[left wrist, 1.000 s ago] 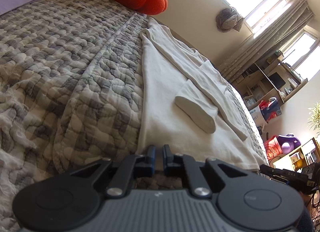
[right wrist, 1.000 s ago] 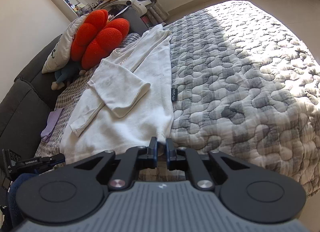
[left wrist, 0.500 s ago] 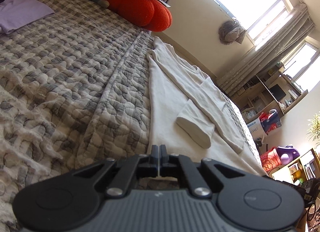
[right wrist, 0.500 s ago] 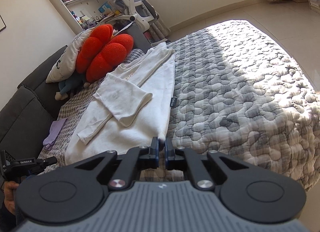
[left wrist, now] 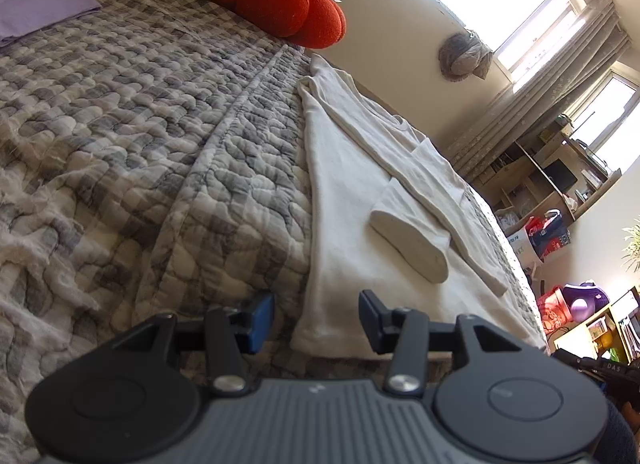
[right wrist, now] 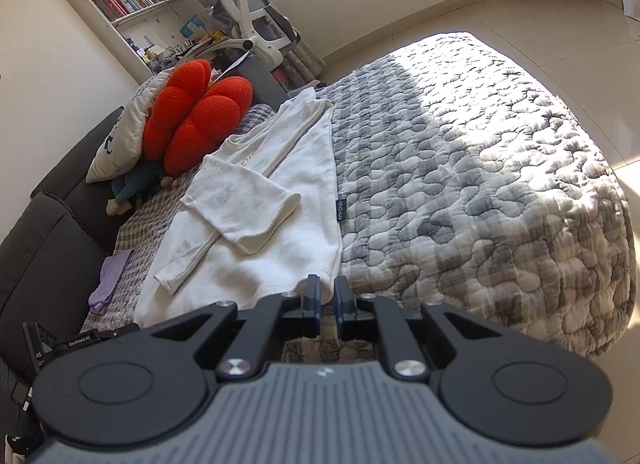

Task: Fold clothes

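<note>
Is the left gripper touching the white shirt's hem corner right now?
Apart. In the left wrist view the left gripper is wide open, and the white shirt hem corner lies between the fingers with quilt visible on either side.

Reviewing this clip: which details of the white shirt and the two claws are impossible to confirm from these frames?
- White shirt: its hem corner sits behind the right claw in the right wrist view, so a pinch is unconfirmed.
- Small side label: text too small.
- Left wrist view: the open left claw straddles the hem; contact unclear.
- Purple cloth: cut off by the frame edge.
</note>
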`<state>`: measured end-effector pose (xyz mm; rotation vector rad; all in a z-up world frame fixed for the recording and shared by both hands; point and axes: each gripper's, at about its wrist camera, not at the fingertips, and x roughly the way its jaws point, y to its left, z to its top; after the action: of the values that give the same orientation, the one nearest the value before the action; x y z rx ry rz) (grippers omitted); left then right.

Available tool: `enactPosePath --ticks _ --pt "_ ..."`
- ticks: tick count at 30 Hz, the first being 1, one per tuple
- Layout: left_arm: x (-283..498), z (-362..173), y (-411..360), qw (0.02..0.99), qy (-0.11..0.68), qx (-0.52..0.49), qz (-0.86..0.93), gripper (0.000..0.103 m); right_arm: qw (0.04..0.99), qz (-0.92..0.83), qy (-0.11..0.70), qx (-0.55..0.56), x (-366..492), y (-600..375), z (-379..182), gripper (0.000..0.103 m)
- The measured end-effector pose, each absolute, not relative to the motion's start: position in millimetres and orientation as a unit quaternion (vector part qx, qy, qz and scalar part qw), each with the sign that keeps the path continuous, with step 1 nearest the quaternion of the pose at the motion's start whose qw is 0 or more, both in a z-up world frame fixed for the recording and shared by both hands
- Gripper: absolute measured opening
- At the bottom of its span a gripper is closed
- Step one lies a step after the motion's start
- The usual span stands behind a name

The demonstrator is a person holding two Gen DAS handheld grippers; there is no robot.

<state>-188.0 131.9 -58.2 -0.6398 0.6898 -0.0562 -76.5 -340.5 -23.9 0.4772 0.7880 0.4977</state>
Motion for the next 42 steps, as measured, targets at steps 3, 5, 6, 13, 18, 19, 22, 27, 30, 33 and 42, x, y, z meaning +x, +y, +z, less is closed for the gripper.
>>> enactPosePath --ticks 3,5,6,13,18,19,22,27,30,33,42 --pt "-189.5 -58.3 131.9 0.888 0.332 -0.318 -0.023 0.047 0.859 0.234 0.376 0.257 -69.1 -340.8 -30.4 0.048" --pt "-191.4 -58.3 132.0 0.885 0.332 -0.325 -0.025 0.047 0.848 0.238 0.379 0.283 -64.1 -340.8 -36.2 0.048" --pt "-191.8 -58.9 131.8 0.884 0.332 -0.328 -0.025 0.047 0.843 0.237 0.383 0.294 -61.6 -341.4 -39.1 0.048" --pt "-191.2 -60.5 127.2 0.881 0.338 -0.331 -0.007 0.039 0.845 0.235 0.388 0.285 -59.9 -333.4 -42.6 0.048" --pt "-191.5 -60.1 127.0 0.874 0.349 -0.338 0.005 0.014 0.852 0.227 0.381 0.278 -63.1 -331.3 -44.7 0.013" --pt "-191.5 -59.3 126.5 0.874 0.350 -0.338 0.005 0.013 0.854 0.225 0.379 0.276 -63.8 -330.8 -45.1 0.012" --pt "-193.8 -51.8 121.9 0.880 0.350 -0.321 0.012 0.011 0.869 0.232 0.359 0.248 -70.6 -323.4 -35.5 0.011" --pt "-201.9 -30.3 117.3 0.894 0.337 -0.296 0.020 0.010 0.891 0.236 0.324 0.214 -81.6 -311.5 -20.1 0.010" --pt "-204.4 -19.5 118.9 0.898 0.325 -0.297 0.015 0.010 0.899 0.237 0.311 0.196 -87.3 -304.9 -15.5 0.010" --pt "-205.0 -16.7 119.6 0.900 0.321 -0.296 0.015 0.009 0.898 0.232 0.319 0.195 -86.2 -303.1 -20.2 0.010" --pt "-214.8 -23.0 134.6 0.894 0.318 -0.314 0.023 0.009 0.898 0.237 0.300 0.218 -102.9 -311.3 -9.2 0.009"
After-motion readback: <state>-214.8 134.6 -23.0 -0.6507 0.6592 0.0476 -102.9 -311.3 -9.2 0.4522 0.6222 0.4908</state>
